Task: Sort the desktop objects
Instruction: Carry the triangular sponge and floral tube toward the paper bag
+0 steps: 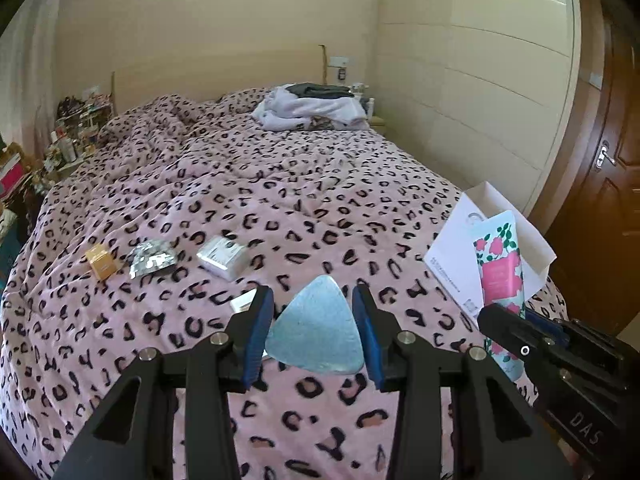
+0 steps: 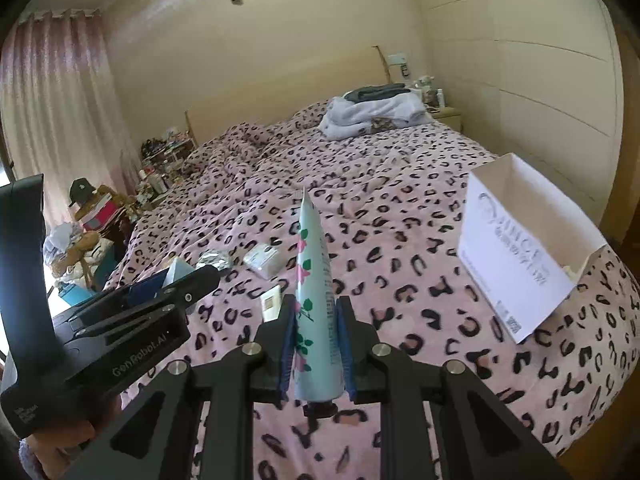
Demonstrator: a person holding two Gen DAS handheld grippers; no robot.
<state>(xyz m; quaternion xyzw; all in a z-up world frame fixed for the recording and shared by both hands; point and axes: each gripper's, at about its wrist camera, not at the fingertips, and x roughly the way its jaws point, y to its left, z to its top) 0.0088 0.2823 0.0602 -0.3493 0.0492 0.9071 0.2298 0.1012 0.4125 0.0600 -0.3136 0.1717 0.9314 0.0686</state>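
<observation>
My left gripper [image 1: 314,308] is shut on a light blue triangular pad [image 1: 316,328] and holds it above the pink leopard-print bed cover. My right gripper [image 2: 314,320] is shut on a floral pink-and-teal tube [image 2: 314,280], held upright, crimped end up. In the left wrist view the tube [image 1: 500,268] stands in front of the open white paper box [image 1: 452,248] at the right. That box [image 2: 520,248] lies right of the right gripper. On the cover lie an orange box [image 1: 102,260], a foil packet [image 1: 152,258], a white packet [image 1: 222,256] and a small beige card [image 2: 271,300].
Folded clothes [image 1: 312,108] lie at the bed's head. A cluttered shelf [image 1: 76,128] stands left of the bed. A white wardrobe [image 1: 480,92] and a brown door [image 1: 612,168] are on the right. A curtain [image 2: 52,100] hangs at the left.
</observation>
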